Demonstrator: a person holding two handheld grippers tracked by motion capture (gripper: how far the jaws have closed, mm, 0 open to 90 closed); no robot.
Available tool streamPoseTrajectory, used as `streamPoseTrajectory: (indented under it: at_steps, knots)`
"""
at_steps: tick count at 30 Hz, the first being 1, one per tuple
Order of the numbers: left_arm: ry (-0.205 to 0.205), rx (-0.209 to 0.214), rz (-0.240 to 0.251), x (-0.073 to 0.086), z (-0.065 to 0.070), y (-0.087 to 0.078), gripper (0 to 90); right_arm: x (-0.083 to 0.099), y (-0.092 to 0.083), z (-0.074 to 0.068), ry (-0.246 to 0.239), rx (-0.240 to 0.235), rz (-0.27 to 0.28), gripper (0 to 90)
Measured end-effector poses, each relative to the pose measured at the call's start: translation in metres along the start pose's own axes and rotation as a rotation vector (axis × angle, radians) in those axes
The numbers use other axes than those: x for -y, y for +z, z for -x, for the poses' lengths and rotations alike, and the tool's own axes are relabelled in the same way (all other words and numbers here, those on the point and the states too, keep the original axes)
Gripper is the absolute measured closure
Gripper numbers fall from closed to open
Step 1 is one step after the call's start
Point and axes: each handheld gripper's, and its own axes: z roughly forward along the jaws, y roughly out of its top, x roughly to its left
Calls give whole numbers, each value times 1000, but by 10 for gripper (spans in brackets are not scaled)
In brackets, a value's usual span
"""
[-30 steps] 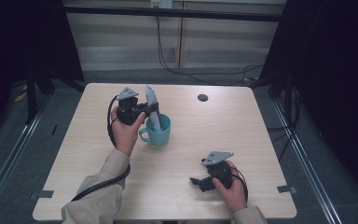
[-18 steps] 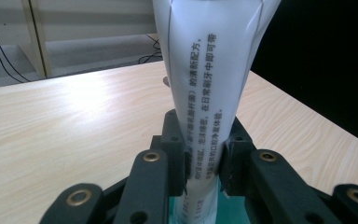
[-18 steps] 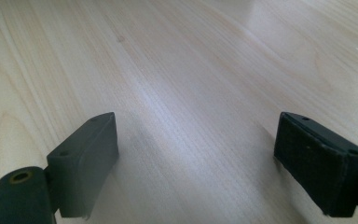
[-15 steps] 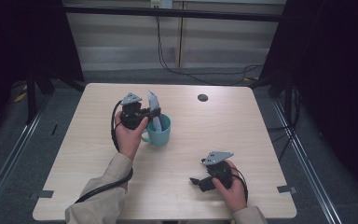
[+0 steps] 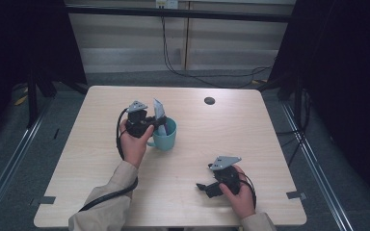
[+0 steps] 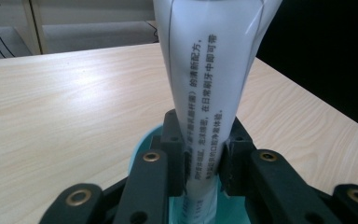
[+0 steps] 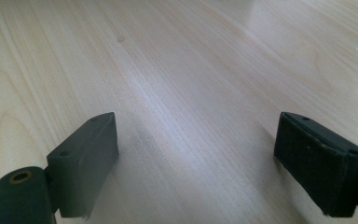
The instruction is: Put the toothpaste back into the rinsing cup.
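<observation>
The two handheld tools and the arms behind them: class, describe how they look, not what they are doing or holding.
Each tool, left tool and right tool, is black with two blocky jaws, brass-coloured rivets at the joints, a grey three-cornered plate on top and a trailing black cable. Both forearms wear beige sleeves.

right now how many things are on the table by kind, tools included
cup: 1
tube: 1, in the cup, held by the left tool
tools: 2, the right tool open
total: 4
</observation>
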Motion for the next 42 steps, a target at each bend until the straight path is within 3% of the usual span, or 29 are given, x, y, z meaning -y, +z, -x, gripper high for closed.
streamPoseTrajectory:
  at_steps: [9, 17, 34, 42]
  knots:
    - [-3, -11, 2, 1, -1, -2, 751, 0, 0, 0, 0, 1, 0, 128]
    - [42, -48, -14, -3, -1, -4, 705, 0, 0, 0, 0, 0, 0, 128]
    - [19, -73, -9, 5, -14, -10, 646, 0, 0, 0, 0, 1, 1, 127]
    - [5, -56, -8, 8, -14, -10, 605, 0, 0, 0, 2, 0, 1, 128]
